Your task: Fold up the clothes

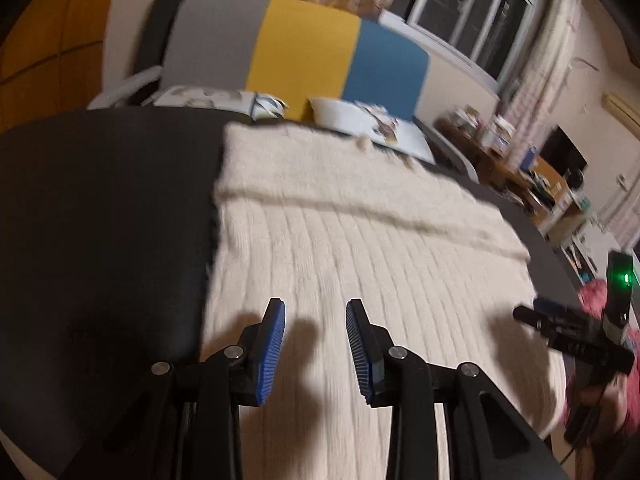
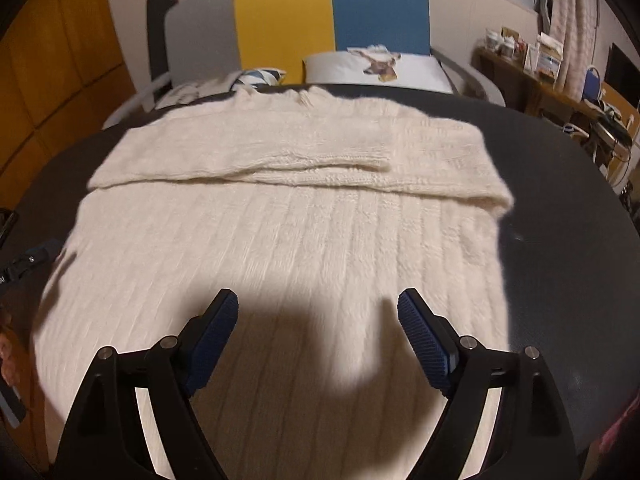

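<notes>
Warm dim indoor light, motion blur, fisheye-bent dark corners, hard shadows on sweater (image 2: 280,240)

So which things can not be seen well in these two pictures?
- Sweater near hem: both views, cut off by the bottom edge and gripper bodies.
- Sweater neck: left view, motion blur.
- Right gripper fingers: left view, too side-on.
- Desk items: both views, too small.

Sweater (image 2: 280,240) flat on table (image 2: 560,208), sofa (image 2: 320,20) behind, both claws above its near edge.
</notes>
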`<state>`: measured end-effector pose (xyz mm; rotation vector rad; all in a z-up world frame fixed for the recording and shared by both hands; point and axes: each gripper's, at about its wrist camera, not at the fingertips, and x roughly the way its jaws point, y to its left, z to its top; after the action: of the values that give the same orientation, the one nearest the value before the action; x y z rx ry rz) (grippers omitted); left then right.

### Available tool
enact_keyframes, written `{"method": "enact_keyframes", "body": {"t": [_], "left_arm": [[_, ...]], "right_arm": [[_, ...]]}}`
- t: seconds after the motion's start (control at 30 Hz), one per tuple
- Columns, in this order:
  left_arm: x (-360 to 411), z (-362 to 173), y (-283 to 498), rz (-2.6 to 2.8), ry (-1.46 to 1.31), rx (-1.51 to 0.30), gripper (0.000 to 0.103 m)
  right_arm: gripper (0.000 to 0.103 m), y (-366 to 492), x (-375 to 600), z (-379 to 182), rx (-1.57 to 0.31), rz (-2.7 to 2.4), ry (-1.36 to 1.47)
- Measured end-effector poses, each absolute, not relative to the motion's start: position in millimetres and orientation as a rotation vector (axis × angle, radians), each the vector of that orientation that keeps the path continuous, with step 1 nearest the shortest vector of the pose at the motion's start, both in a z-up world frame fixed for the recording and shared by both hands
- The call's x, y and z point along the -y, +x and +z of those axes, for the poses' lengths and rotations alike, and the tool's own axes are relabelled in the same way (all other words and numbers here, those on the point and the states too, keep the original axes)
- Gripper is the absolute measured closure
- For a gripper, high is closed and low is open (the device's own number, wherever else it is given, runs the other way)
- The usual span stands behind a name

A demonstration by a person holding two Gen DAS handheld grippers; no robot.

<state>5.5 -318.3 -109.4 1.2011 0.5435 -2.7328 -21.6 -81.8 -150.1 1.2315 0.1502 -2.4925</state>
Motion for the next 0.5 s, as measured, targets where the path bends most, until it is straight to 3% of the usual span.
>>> {"method": "enact_keyframes", "body": {"t": [0.13, 0.33, 0.5], "left_arm": [[321.6, -126.7, 9.9, -2.756, 1.189, -0.498, 0.071], [356.5, -102.4, 23.1, -2.759, 1.161, -0.773, 0.072], [339.1, -105.7, 59.5, -2.844, 1.211, -0.738, 0.072]], "right_arm": [[0.017, -4.1, 64.2, -170.4, -0.167, -2.507, 1.269], [0.015, 0.2, 61.4, -167.1, -0.135, -2.502, 1.238], [0.015, 27.8, 65.6, -156.0, -0.176, -2.44, 1.192]]}}
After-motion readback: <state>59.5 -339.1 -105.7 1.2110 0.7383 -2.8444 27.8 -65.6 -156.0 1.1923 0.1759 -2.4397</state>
